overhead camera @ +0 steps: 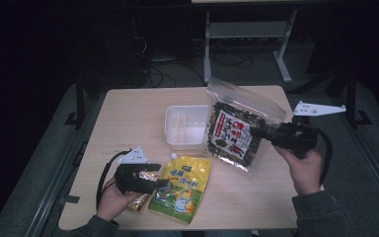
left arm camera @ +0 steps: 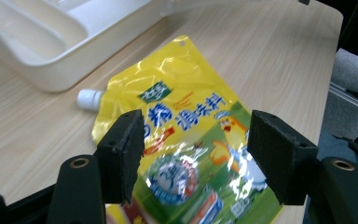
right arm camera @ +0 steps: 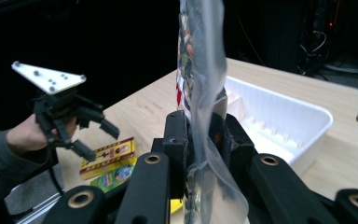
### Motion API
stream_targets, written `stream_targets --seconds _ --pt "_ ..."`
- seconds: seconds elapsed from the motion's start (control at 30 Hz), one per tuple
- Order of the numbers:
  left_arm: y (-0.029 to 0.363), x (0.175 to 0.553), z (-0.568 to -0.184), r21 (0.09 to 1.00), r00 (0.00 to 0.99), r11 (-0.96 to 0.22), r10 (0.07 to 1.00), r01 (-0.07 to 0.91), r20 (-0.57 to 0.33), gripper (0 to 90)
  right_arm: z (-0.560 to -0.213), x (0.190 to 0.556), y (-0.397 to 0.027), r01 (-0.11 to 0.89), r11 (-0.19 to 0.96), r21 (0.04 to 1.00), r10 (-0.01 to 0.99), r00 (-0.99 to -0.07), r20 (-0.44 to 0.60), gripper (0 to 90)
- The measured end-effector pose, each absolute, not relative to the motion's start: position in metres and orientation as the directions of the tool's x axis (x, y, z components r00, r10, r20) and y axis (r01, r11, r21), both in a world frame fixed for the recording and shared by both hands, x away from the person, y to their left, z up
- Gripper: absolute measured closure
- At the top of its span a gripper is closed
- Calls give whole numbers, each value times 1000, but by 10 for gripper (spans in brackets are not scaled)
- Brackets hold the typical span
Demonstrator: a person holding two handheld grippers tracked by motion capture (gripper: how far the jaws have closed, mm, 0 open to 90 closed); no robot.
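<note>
1. Table [overhead camera: 128, 113]: your white tray [overhead camera: 187, 126] sits far of centre, empty — nothing packed so far.
2. Clear snack bag [overhead camera: 234, 126]: right gripper [overhead camera: 256, 132] pinches its edge, lifted at the tray's right side.
3. Yellow spout pouch [overhead camera: 182, 187]: flat, near left — left gripper [left arm camera: 193, 154] hovers over it, jaws wide, holding nothing.

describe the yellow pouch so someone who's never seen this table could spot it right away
On the wooden table, look in front of the white tray, near the left gripper. The yellow pouch lies flat there, glossy, with a white spout cap and a cartoon chicken.
</note>
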State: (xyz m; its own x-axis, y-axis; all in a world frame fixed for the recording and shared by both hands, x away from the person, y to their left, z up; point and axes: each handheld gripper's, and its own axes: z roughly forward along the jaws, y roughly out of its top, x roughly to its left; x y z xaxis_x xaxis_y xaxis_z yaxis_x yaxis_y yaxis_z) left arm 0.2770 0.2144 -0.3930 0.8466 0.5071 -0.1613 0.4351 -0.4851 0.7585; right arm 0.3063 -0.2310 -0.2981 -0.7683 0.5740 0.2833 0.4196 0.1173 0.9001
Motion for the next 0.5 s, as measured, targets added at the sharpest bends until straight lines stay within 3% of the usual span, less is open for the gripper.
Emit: stream_targets --seconds 0.5 --pt "244 267 -407 765 814 -448 556 464 -168 354 -282 363 -193 385 158 909 605 -765 219 749"
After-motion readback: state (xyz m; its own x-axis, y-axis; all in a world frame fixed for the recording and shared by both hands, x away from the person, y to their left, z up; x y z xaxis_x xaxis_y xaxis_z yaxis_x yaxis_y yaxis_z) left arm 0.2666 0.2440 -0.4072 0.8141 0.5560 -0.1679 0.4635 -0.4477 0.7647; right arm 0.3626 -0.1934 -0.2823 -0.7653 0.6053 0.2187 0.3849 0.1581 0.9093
